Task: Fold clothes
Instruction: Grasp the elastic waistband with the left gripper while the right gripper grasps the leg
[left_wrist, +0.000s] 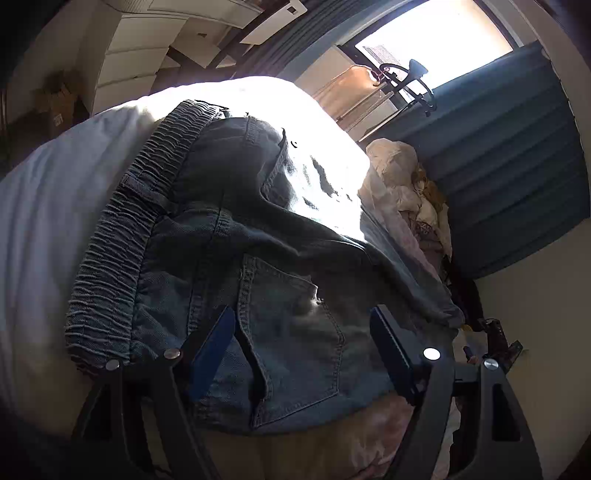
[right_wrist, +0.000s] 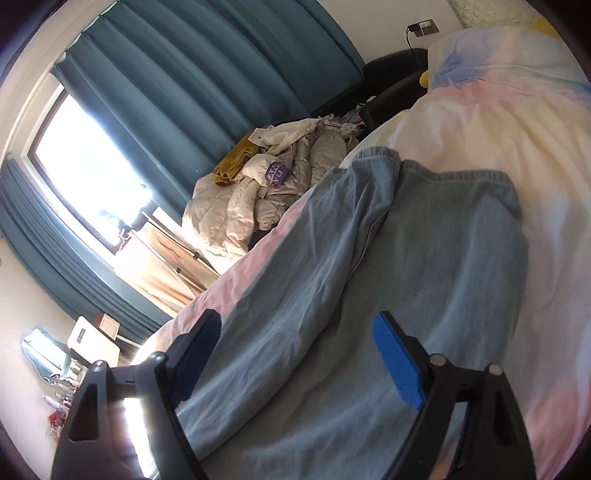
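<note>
A pair of blue jeans lies on the bed with its elastic waistband to the left and a back pocket facing me. My left gripper is open, its blue pads straddling the pocket just above the cloth, holding nothing. In the right wrist view the two legs stretch away over the pastel duvet, hems at the far end. My right gripper is open over the legs and empty.
A heap of pale jackets lies beside the bed under teal curtains and a bright window; it also shows in the left wrist view. A white sheet covers the bed left of the jeans.
</note>
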